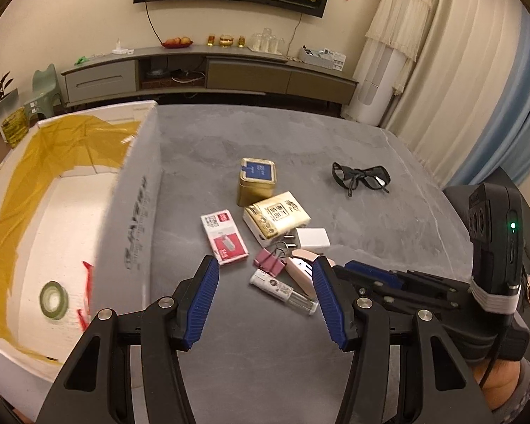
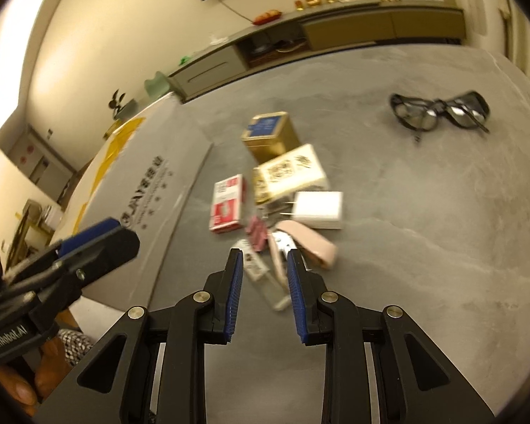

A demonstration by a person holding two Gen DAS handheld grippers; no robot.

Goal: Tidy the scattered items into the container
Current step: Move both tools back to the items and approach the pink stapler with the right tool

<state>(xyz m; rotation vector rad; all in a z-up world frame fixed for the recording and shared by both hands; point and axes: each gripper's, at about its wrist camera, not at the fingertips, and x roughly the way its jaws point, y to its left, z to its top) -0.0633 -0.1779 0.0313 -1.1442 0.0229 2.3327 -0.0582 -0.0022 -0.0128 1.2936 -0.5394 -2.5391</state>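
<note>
Pile on table (image 1: pixel 335 148): tin (image 1: pixel 256 181), packs, charger (image 2: pixel 318 209), clip, vial (image 2: pixel 265 279), stapler (image 2: pixel 305 245); glasses (image 1: pixel 360 176) apart. Box (image 1: pixel 88 219) at left holds tape (image 1: pixel 54 299). Left gripper (image 1: pixel 265 302) wide, empty. Right gripper (image 2: pixel 265 282) narrower, empty, nearing the vial; we should straddle it squarely before closing.

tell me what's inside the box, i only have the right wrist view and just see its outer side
Observer: A green tape roll lies on the white floor of the box. Yellow film drapes the inner walls.
Operator: are the left tongs holding anything, they're a blur here
Observer: No. In the left wrist view the left tongs are wide open and empty, aimed at the pile of small items on the table.
</note>
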